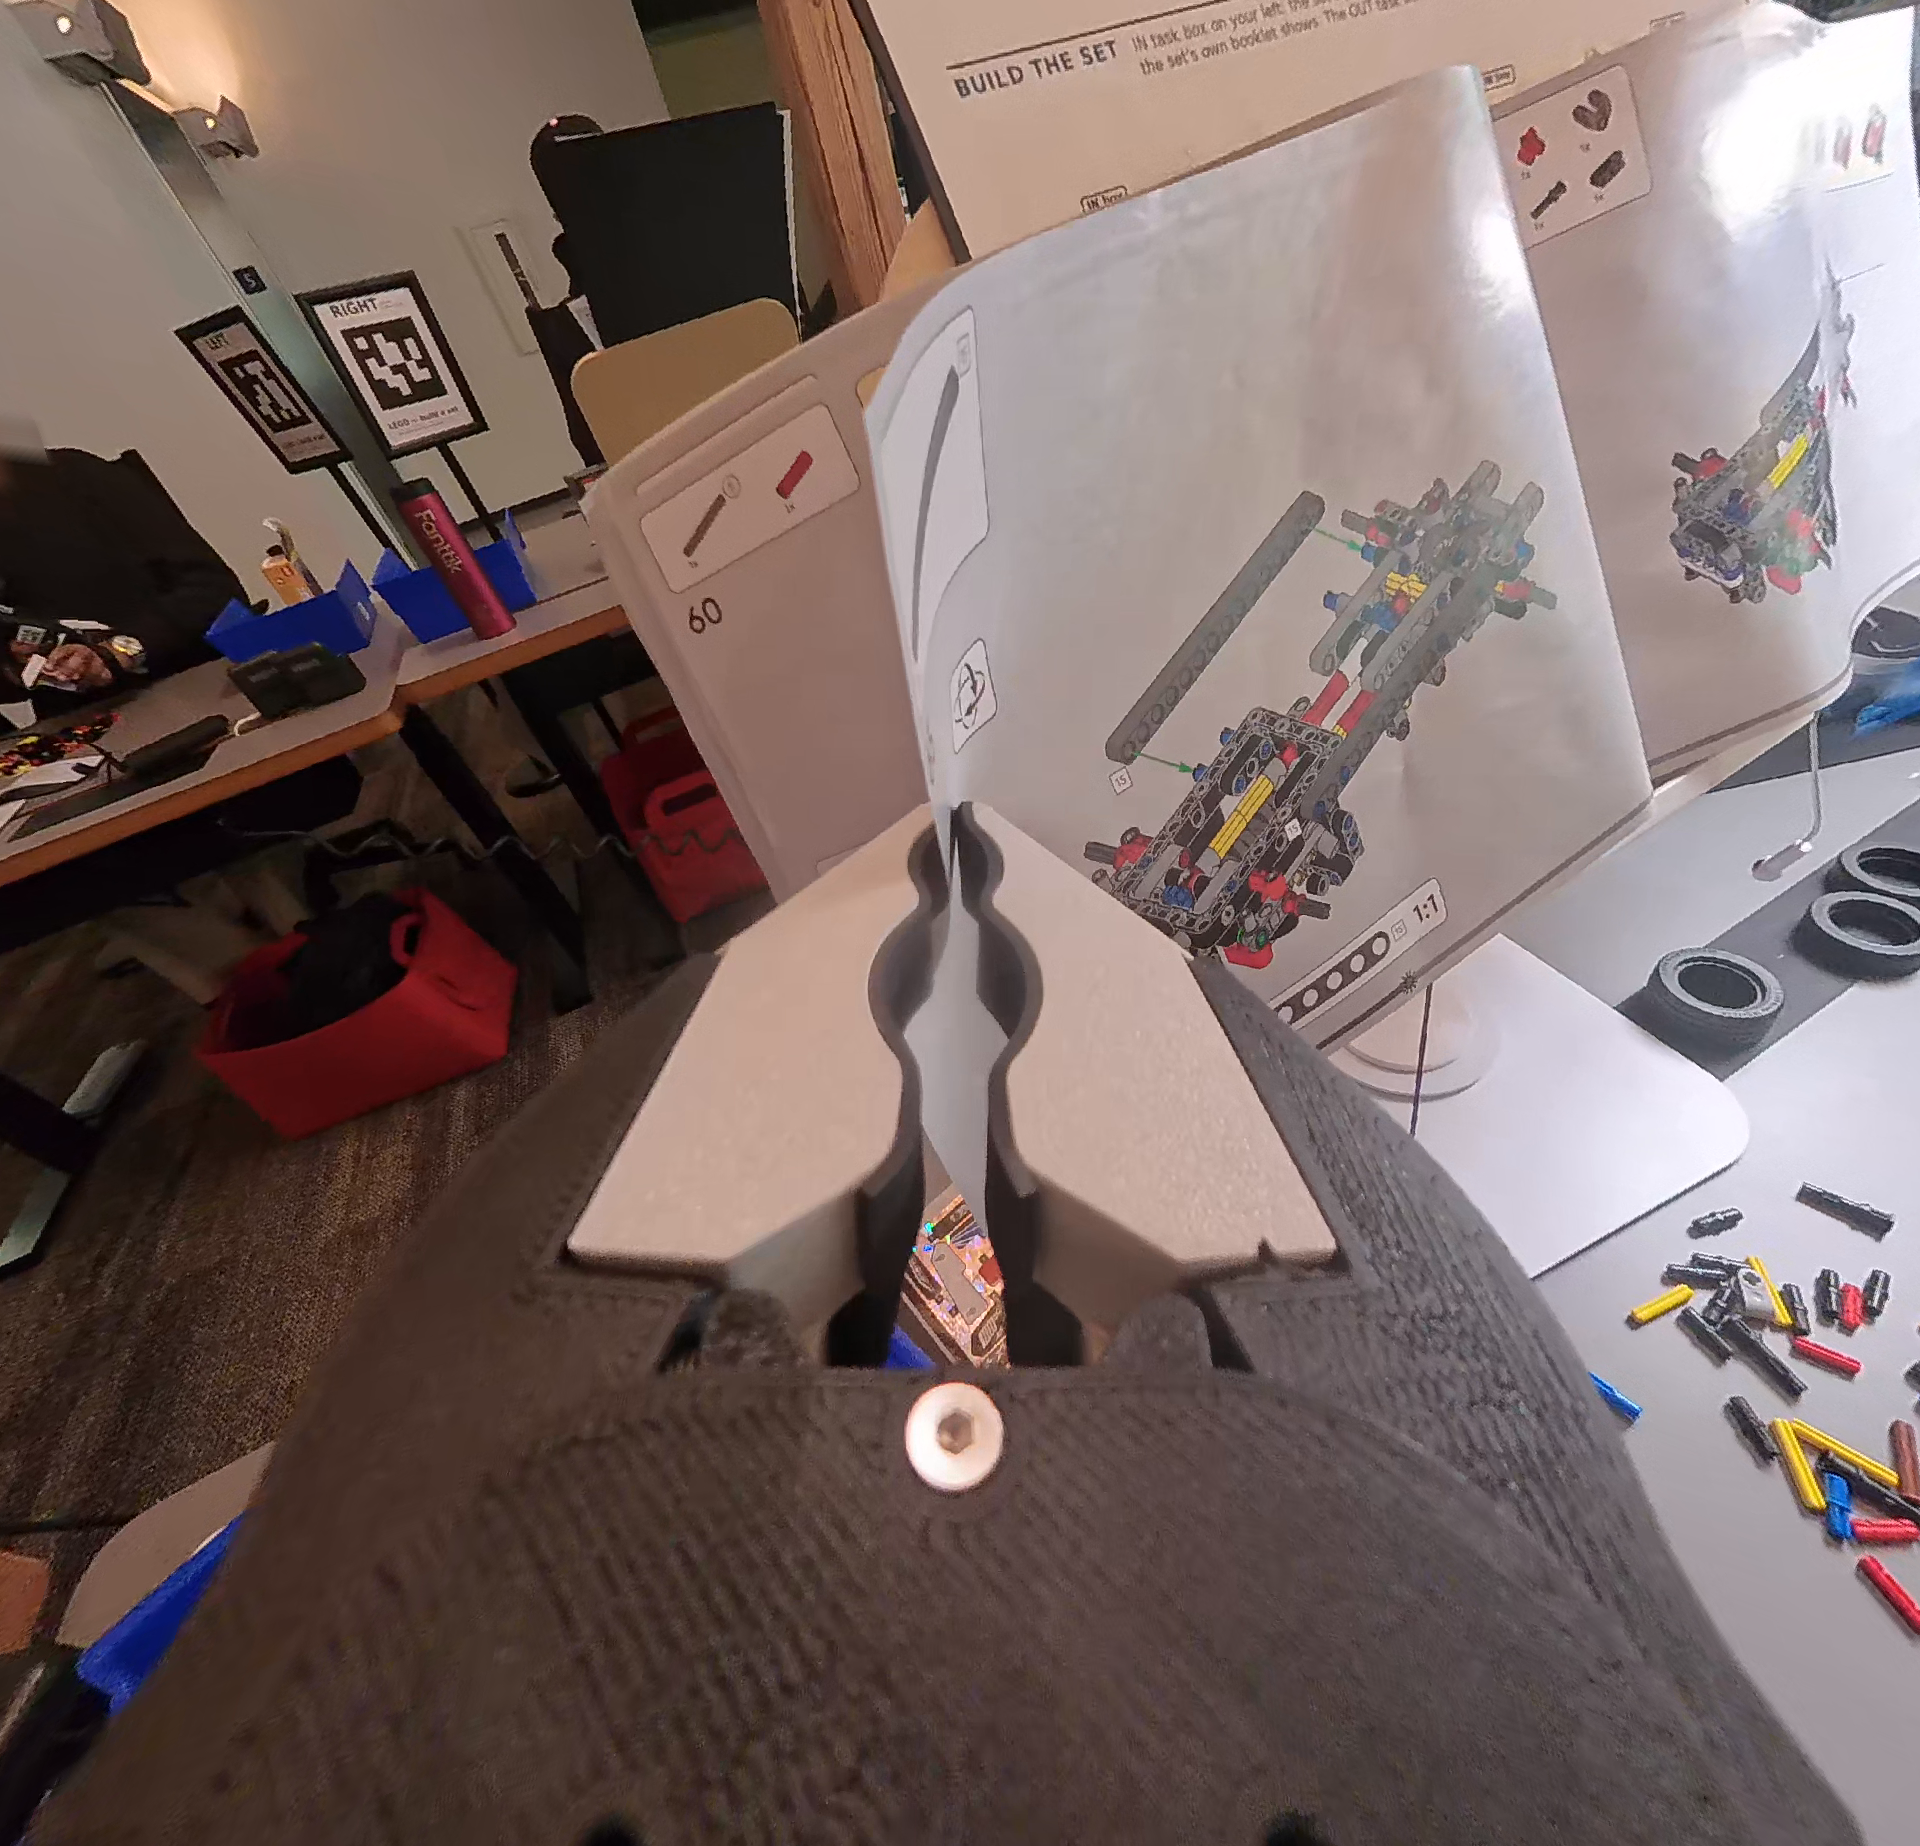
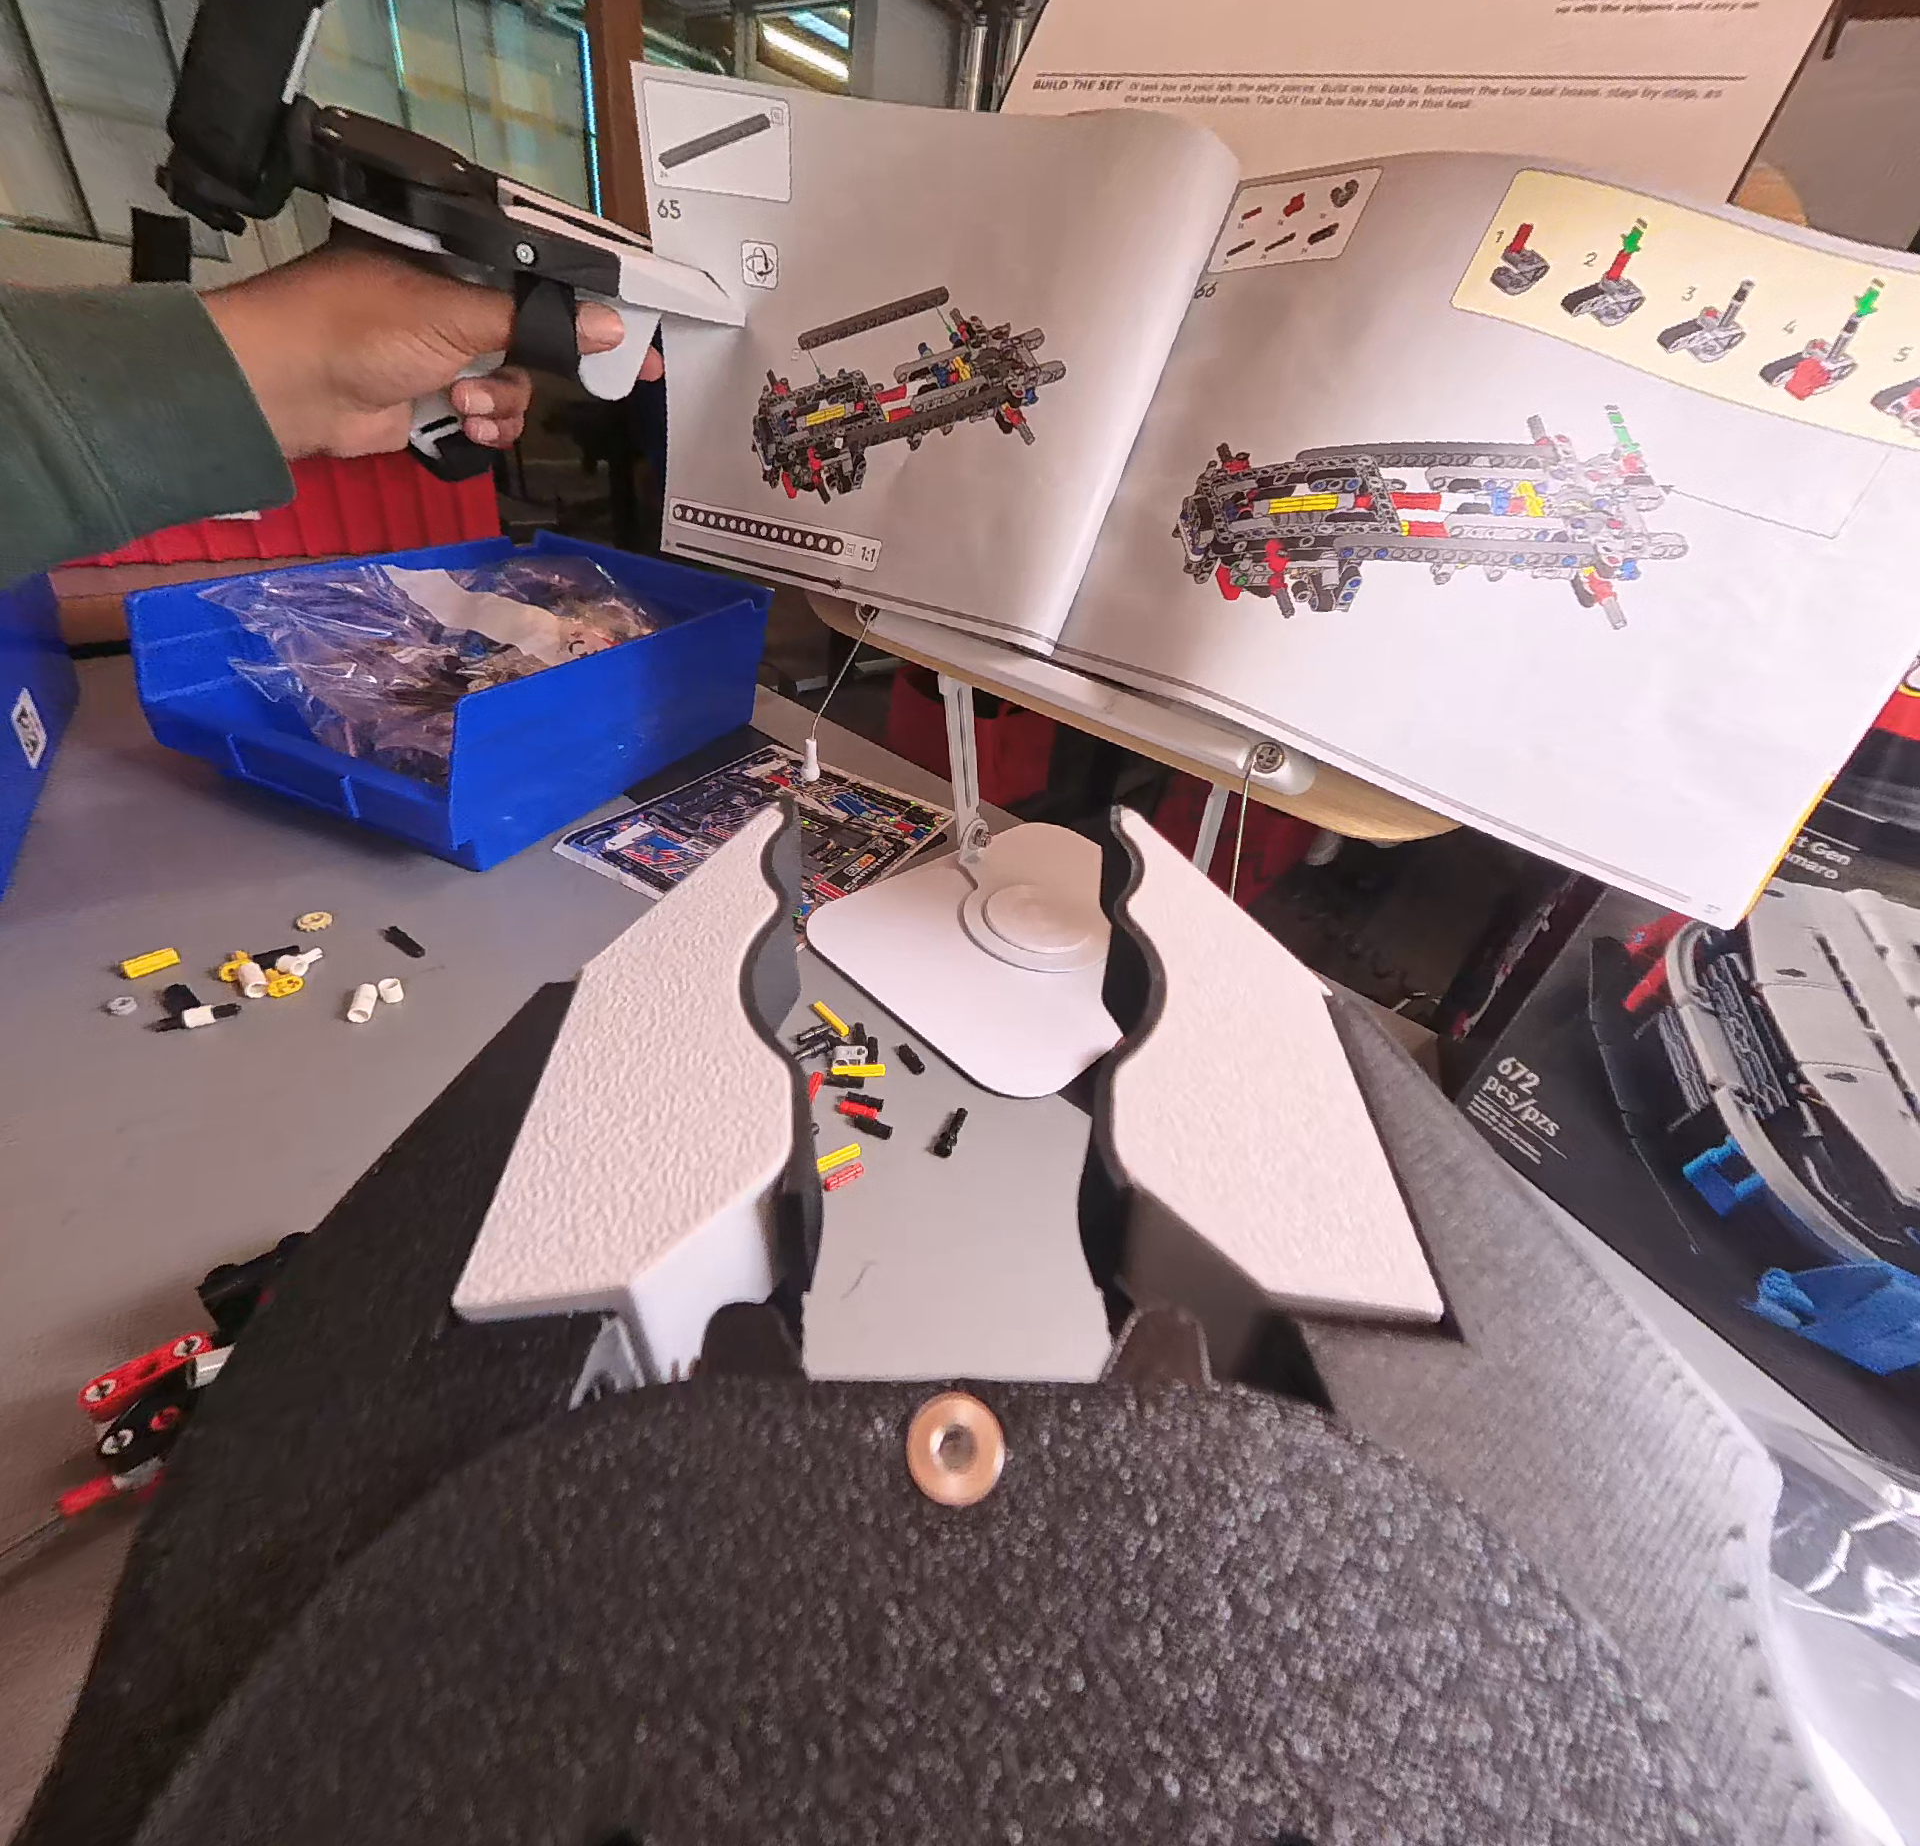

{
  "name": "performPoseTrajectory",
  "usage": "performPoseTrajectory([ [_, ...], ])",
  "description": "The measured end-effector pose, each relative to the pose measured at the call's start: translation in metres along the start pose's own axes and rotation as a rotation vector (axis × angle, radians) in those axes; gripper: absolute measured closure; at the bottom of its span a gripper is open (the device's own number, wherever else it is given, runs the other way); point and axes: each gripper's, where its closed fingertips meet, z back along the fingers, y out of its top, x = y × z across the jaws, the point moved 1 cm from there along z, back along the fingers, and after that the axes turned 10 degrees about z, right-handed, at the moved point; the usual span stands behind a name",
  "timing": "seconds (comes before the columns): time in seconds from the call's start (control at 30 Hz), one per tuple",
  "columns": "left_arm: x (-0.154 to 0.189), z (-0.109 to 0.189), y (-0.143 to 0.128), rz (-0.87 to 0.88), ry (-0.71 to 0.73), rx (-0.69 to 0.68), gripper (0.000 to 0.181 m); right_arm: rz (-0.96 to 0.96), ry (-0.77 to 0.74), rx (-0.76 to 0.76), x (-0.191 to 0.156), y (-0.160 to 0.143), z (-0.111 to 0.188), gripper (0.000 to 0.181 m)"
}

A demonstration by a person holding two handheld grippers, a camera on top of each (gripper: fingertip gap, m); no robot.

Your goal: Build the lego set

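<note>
- The left hand-held gripper point(image 1: 961, 840) was clamped on the edge of a page point(image 1: 1247, 508) of the instruction booklet point(image 2: 1351, 508), which sat open on a white stand point(image 2: 1029, 923) at the back of the bench point(image 2: 260, 1121). Looked like a page turn, not actual building.
- The right hand-held gripper point(image 2: 951, 840) was spread wide with nothing in it, hovering above the bench in front of the stand.
- Progress, my guess: the open pages showed a long chassis that's already pretty complex, so the build seemed to be somewhere mid-booklet. I couldn't see that assembled chassis in either view though, so can't confirm how much was really done.
- Still plenty left: loose pins and connectors point(image 2: 852, 1079) scattered by the stand base, another small cluster point(image 2: 249, 975) to the left, tyres point(image 1: 1714, 996) unmounted, and a blue bin point(image 2: 447, 716) with bagged parts inside.
- Sticker sheet point(image 2: 727, 830) lay flat beside the stand; couldn't tell if any were used. The set's box point(image 2: 1683, 1121) sat off to the right.
</note>
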Motion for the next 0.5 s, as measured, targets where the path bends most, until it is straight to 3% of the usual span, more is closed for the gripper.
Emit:
performPoseTrajectory([
  [0.5, 0.0020, 0.0018, -0.0001, -0.010, 0.002, -0.007, 0.181, -0.014, -0.008, -0.015, 0.0013, -0.0070, -0.0004, 0.130],
])
